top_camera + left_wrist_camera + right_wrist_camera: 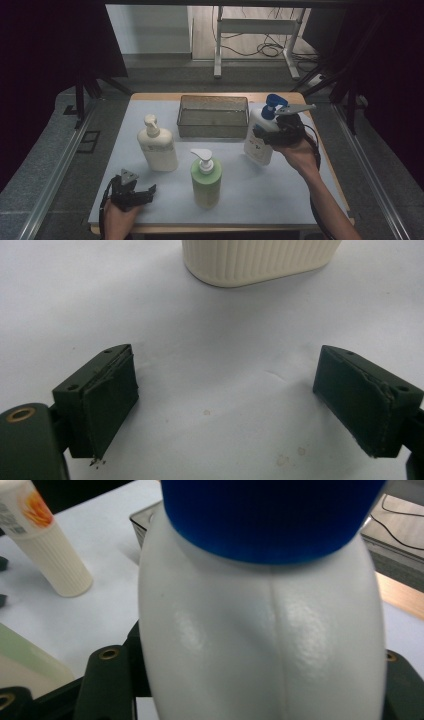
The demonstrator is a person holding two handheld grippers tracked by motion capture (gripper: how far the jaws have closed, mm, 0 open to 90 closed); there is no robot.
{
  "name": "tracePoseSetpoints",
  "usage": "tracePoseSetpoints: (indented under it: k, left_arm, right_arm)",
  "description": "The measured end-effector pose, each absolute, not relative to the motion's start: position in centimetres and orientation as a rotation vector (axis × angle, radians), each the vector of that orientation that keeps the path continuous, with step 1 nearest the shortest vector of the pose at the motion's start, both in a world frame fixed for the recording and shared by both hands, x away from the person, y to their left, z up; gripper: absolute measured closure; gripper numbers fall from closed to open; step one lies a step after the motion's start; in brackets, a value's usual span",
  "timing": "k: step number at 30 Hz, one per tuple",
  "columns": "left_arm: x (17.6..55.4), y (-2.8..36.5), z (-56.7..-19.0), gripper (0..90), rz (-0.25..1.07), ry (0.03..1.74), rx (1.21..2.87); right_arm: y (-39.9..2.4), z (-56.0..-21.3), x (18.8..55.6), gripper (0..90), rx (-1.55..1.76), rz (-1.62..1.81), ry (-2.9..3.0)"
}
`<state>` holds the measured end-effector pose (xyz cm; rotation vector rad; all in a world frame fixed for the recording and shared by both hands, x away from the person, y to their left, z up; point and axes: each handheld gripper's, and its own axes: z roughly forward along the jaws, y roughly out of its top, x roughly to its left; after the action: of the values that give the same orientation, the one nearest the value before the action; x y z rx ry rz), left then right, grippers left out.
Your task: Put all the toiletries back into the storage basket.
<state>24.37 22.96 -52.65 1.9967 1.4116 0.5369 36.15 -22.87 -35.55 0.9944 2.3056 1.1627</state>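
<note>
A cream ribbed pump bottle [157, 145] stands left, a green pump bottle [205, 179] near centre, a grey wire basket [213, 117] far on the white bench [300, 190].

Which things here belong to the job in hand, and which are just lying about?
In the job:
- white bottle with blue pump
- right hand-held gripper, clamped on that bottle

Lying about:
- cream pump bottle
- green pump bottle
- wire basket
- left hand-held gripper, open on the table
</note>
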Motion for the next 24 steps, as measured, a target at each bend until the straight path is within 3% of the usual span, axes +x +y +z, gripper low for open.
tracePoseSetpoints:
  k: [24]
  left_arm:
    - [24.4,23.0,-52.6,10.2,0.534,1.413,1.993]
  right_arm:
    - [-19.0,-32.1,38.5,38.3,0.956,1.212,2.304]
